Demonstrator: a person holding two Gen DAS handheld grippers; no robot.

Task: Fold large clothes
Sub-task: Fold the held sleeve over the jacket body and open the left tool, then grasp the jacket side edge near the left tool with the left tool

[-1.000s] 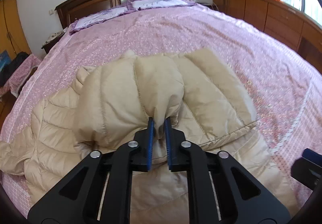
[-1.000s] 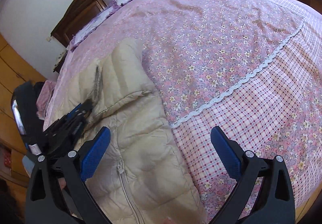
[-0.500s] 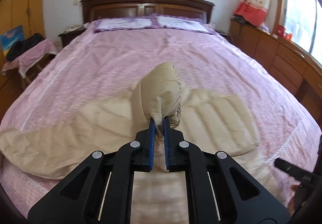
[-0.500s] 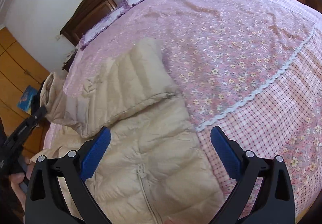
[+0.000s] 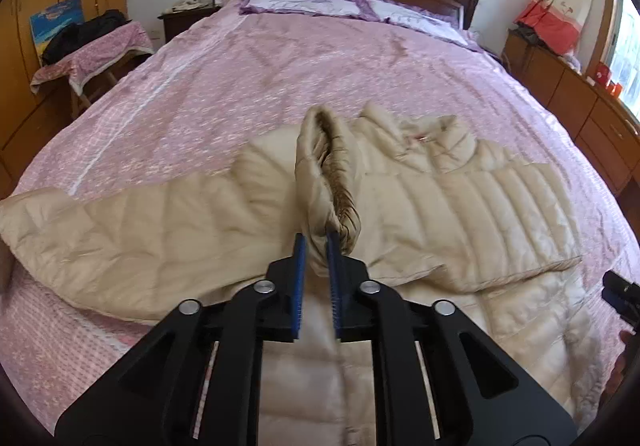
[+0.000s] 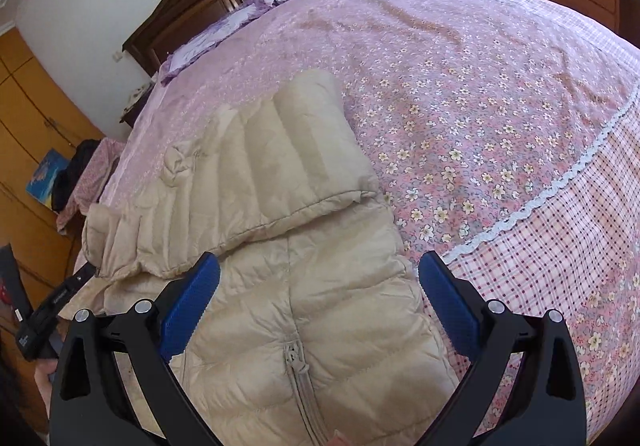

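Sleeve cuff (image 5: 334, 201) pinched in left hand-held gripper (image 5: 316, 246), above jacket (image 5: 460, 205).

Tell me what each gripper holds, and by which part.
The left gripper pinches the beige puffer jacket by a sleeve's gathered cuff. The right gripper is open and holds nothing.

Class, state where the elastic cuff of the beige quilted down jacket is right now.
In the left wrist view the elastic cuff sits centre frame, pinched in the left gripper and raised above the beige quilted down jacket spread on the pink floral bedspread.
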